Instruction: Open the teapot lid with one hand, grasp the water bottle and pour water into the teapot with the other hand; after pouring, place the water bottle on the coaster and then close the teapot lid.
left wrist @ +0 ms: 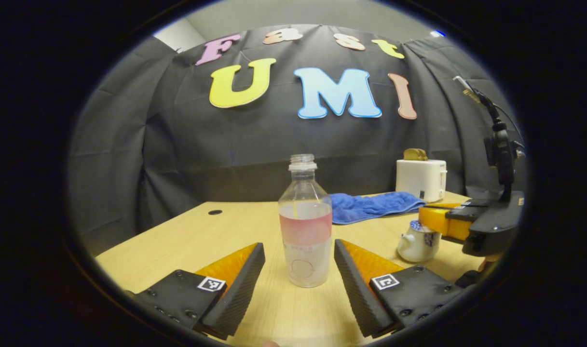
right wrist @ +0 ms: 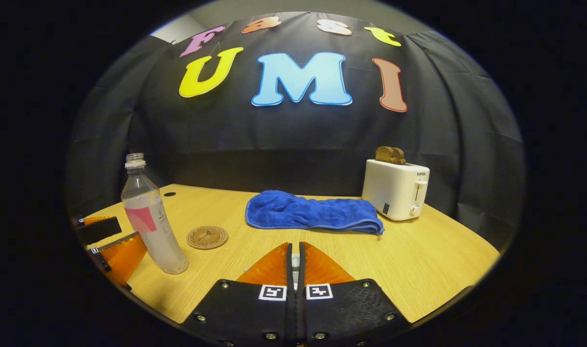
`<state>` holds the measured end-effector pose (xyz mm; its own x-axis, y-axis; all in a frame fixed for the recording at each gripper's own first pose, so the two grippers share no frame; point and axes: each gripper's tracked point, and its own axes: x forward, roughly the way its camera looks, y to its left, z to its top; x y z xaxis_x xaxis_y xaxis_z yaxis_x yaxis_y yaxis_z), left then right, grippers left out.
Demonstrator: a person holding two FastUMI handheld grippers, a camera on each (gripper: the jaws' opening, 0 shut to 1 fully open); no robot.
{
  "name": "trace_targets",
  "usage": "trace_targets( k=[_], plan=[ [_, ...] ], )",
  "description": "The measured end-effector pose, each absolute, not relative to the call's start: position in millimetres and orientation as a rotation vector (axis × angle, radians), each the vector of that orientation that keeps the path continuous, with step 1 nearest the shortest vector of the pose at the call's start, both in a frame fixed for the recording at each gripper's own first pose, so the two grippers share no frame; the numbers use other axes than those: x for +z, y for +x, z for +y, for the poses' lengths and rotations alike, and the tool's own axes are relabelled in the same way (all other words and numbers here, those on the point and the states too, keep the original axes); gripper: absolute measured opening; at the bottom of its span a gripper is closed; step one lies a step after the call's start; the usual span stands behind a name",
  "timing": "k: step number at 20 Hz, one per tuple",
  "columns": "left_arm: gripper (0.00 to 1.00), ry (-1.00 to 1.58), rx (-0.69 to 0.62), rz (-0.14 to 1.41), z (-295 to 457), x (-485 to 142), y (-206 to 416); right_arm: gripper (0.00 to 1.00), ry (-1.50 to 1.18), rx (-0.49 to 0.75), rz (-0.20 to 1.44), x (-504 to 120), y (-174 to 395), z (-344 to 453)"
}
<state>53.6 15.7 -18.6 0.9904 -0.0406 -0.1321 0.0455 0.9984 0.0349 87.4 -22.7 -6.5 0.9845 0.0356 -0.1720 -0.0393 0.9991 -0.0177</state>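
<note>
Starting at your left, your left gripper (left wrist: 299,274) stands spread wide, one finger on each side of the water bottle (left wrist: 305,226), and neither finger touches it yet; the bottle stands upright on the table (left wrist: 187,241), uncapped and roughly half full. From the right gripper view the coaster (right wrist: 207,237) lies flat just beside the bottle, on its far right side, so the landing spot is close by. Further right in the left gripper view sits the teapot (left wrist: 417,243), with your right gripper (right wrist: 295,262) directly over it; its jaws are drawn together on something small and pale between them, most likely the lid knob, though I cannot tell whether the lid has come off the pot. So you are at the step where the lid is taken in one hand and the bottle is about to be grasped with the other. Next, I would close the left fingers squarely on the bottle's body, below the shoulder, firmly enough that it will not slip when tilted. Lift the lid well aside before you bring the open neck over the pot. The blue towel (right wrist: 312,212) and toaster (right wrist: 395,189) stand behind, well apart from your path.
</note>
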Motion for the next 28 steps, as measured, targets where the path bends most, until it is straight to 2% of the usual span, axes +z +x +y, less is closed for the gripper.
trace_targets(
  k=[11,19,21,22,23,24,28],
  plan=[
    [1.0,0.147,-0.051,0.13,5.9,-19.9,74.8,0.0,0.012,0.06,0.014,37.8,79.1,-30.4],
    [1.0,0.126,-0.045,0.162,7.8,-26.9,98.0,0.0,0.078,0.047,-0.009,41.2,75.3,-49.4],
    [0.91,0.155,-0.048,0.162,9.2,-22.8,99.0,0.0,0.103,0.033,-0.009,41.0,73.9,-57.1],
    [0.89,0.168,-0.035,0.162,10.0,-22.6,99.3,0.05,0.112,0.029,-0.009,40.9,73.6,-60.0],
    [0.88,0.186,-0.023,0.162,12.8,-22.1,97.9,0.05,0.119,0.025,-0.011,41.7,72.9,-62.8],
    [0.86,0.208,-0.023,0.163,11.0,-22.1,100.1,0.0,0.124,0.019,-0.015,43.0,72.4,-66.2],
    [0.83,0.318,-0.045,0.179,6.9,-20.0,102.1,0.0,0.145,0.001,-0.023,45.8,71.5,-77.9]
  ],
)
